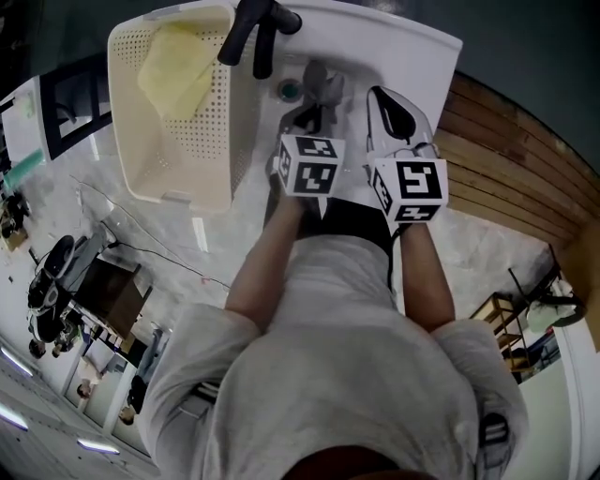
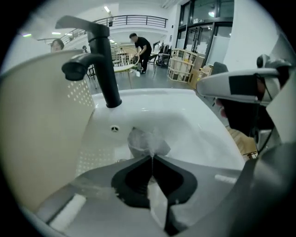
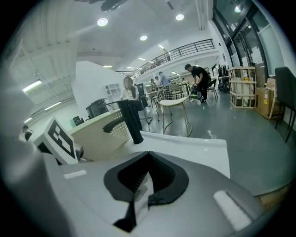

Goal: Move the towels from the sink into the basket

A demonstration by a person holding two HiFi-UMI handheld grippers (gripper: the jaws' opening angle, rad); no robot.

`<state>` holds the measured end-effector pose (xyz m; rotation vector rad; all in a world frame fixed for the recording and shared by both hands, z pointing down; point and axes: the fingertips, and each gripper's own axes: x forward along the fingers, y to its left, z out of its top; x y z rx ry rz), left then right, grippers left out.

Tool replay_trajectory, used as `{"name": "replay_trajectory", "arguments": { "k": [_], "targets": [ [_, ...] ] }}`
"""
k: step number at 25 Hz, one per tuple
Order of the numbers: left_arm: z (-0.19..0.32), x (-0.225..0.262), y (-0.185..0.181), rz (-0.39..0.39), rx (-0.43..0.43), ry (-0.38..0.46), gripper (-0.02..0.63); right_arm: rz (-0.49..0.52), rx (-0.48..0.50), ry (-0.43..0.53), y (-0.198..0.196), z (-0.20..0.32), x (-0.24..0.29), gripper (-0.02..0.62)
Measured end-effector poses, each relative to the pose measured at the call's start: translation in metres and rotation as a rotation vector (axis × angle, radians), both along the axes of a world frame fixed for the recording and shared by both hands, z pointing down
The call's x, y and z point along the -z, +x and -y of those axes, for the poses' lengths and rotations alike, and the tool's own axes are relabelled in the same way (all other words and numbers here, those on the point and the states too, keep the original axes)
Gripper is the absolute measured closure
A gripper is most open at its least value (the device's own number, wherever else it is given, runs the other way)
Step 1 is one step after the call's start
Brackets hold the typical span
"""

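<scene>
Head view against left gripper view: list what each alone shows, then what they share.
Head view only: a yellow towel lying in the basket. Left gripper view only: the left gripper with its jaws closed on the grey towel, and the overflow hole. Both: the black faucet, basket, sink and grey towel.

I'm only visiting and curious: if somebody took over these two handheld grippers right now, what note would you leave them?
Left gripper: shut on a pale grey towel, over the sink bowl near the black faucet.
Right gripper: shut, empty, at the sink's right side.
Done: a yellow towel lies in the cream basket, left of the sink.
Left: carry the grey towel across to the basket and let go. No other towel shows in the sink, though the grippers hide part of the bowl.
</scene>
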<state>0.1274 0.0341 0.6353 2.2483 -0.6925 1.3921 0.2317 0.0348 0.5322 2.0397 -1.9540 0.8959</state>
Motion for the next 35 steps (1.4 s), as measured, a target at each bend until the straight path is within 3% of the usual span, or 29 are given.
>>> {"name": "replay_trajectory", "arguments": {
  "k": [15, 24, 35],
  "targets": [
    [-0.001, 0.101, 0.006, -0.181, 0.003, 0.155, 0.575, -0.046, 0.054, 0.084, -0.04, -0.012, 0.053, 0.589],
    [0.0, 0.152, 0.013, -0.265, -0.012, 0.221, 0.575, -0.107, 0.082, 0.145, -0.043, -0.005, 0.093, 0.589],
    [0.026, 0.198, -0.018, -0.328, 0.062, 0.29, 0.575, -0.15, 0.164, 0.213, -0.081, 0.025, 0.133, 0.589]
  ]
}}
